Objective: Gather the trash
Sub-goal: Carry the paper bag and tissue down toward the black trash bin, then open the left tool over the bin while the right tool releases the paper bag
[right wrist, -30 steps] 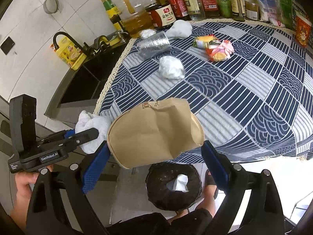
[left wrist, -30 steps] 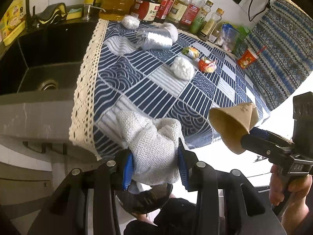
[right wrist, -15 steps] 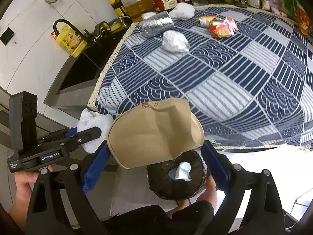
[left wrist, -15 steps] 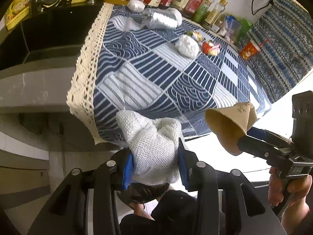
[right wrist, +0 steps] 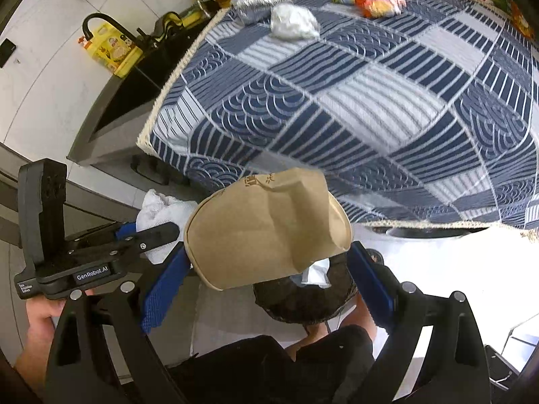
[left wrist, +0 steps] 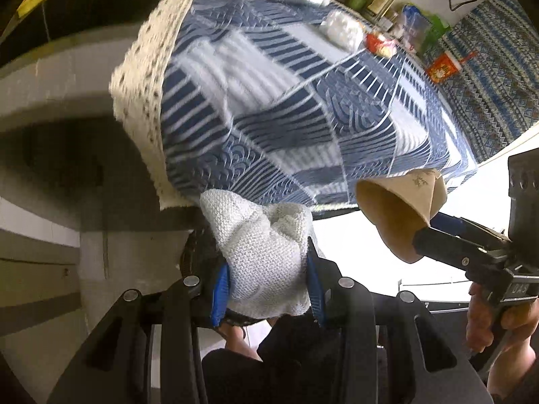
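You are at the drop-off step. Your left gripper (left wrist: 266, 269) is clamped on a white towel wad (left wrist: 262, 252); your right gripper (right wrist: 266, 262) squeezes a crushed paper cup (right wrist: 266, 232). Both hang off the table edge, above the bin (right wrist: 303, 303). Next, centre each over the bin and let go.

"GenRobot.AI" in white on a small label on the left gripper (right wrist: 153, 235) body, seen from the right wrist view; smaller white lines at its near-left corner too tiny to read. Crushed brown paper cup (right wrist: 266, 229) has a dark printed mark near its rim, illegible. Bottle labels at the far edge blurred. Right gripper (left wrist: 438, 232) handle shows embossed letters, unclear.
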Tool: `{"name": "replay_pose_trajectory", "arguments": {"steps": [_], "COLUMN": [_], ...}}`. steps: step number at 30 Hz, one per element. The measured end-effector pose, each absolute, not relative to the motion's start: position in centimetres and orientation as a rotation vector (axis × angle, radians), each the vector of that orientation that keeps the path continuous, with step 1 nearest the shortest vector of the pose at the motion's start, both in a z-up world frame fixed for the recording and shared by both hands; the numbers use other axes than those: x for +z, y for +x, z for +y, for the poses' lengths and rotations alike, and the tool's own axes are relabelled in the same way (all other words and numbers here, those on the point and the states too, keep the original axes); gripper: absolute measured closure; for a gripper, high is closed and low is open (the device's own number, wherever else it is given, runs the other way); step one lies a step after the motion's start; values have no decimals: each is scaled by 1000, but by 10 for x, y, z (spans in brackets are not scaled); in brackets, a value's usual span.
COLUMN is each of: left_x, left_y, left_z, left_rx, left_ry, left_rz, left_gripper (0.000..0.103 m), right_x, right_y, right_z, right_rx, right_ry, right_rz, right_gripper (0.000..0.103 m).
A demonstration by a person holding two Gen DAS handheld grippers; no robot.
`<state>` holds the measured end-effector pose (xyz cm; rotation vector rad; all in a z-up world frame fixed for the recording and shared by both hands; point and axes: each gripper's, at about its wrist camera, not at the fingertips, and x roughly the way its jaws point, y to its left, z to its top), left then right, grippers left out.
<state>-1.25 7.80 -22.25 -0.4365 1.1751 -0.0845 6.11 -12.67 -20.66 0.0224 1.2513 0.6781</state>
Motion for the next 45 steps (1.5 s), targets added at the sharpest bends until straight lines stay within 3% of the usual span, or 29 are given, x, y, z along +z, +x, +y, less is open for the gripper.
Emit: {"name": "replay_pose_trajectory", "arguments": {"steps": [26,45], "left_x": [-354,-396], "left_y": [-30,-23], "left_z": [61,51], "left_rx": [-73,-74], "left_ry": [-527,-515], "left_rz": [1446,1537], "left_gripper": [66,65], "right_x": [-331,-380], "right_y": [72,85], "right_z": [-128,-115], "right_rx": [604,588], "right_ry": [105,164], "right_rz": [1532,1632], "right_gripper": [11,11]}}
